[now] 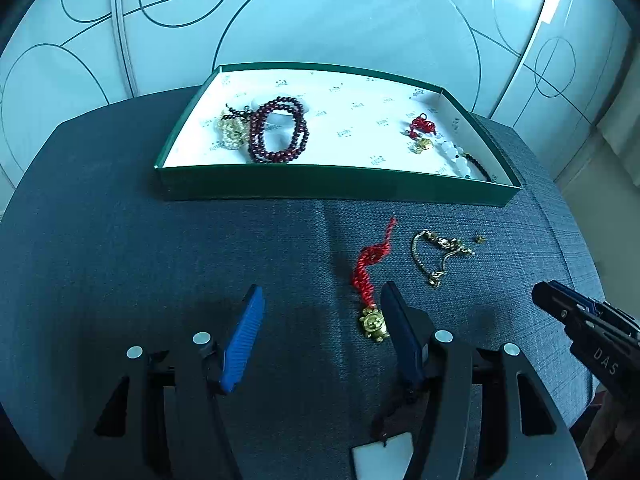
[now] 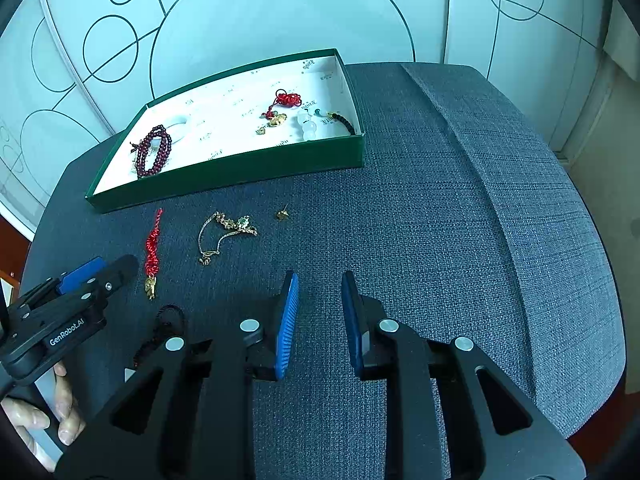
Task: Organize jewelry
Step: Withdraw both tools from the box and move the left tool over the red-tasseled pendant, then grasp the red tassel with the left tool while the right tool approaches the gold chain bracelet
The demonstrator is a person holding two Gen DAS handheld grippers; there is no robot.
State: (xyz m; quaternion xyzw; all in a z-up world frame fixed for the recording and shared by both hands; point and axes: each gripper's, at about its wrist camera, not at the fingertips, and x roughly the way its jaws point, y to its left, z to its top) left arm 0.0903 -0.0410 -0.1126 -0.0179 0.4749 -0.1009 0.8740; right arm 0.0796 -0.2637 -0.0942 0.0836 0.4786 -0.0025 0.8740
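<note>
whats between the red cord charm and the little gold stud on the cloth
The gold chain bracelet lies between the red cord charm and the gold stud, apart from both, as the right wrist view shows.

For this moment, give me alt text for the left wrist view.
Open left gripper hovers over a blue-grey cloth, a red knotted cord with gold charm beside its right finger. A gold chain bracelet lies nearby; behind, a green tray holds beads.

- The small gold piece (image 2: pixel 283 214) near the gold chain (image 2: pixel 224 232) is too small to identify.
- A dark cord (image 2: pixel 164 328) disappears behind the right gripper's (image 2: pixel 320 292) frame.
- The white tag (image 1: pixel 382 456) is cut off by the picture's bottom edge.
</note>
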